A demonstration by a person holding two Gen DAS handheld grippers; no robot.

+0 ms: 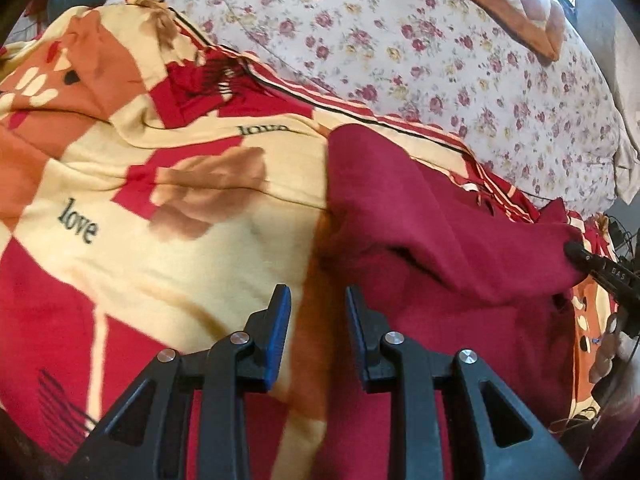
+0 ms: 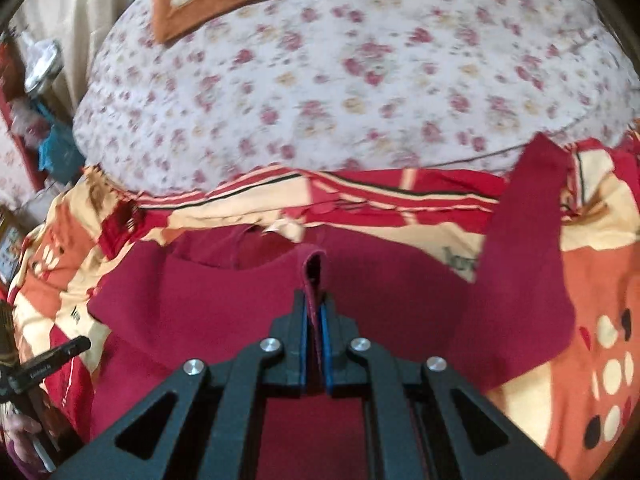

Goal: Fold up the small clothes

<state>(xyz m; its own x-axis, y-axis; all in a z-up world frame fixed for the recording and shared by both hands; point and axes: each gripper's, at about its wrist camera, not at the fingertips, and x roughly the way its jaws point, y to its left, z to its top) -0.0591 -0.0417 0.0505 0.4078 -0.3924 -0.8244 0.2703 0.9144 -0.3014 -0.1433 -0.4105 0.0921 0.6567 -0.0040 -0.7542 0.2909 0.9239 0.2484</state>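
A maroon garment (image 1: 432,240) lies on a red, cream and orange "love" blanket (image 1: 168,208). In the left wrist view my left gripper (image 1: 318,300) is open and empty, held just above the garment's left edge. My right gripper (image 1: 576,254) shows at the far right of that view, pinching the garment's right edge. In the right wrist view my right gripper (image 2: 315,304) is shut on a fold of the maroon garment (image 2: 224,300), which sticks up between the blue pads. One strip of the garment (image 2: 528,240) trails up to the right. The left gripper (image 2: 76,346) shows at the lower left.
A white floral bedsheet (image 1: 440,60) covers the bed beyond the blanket, also seen in the right wrist view (image 2: 320,92). An orange-bordered quilted cushion (image 1: 528,4) lies at the far end. Cluttered shelves (image 2: 36,120) stand at the left of the right wrist view.
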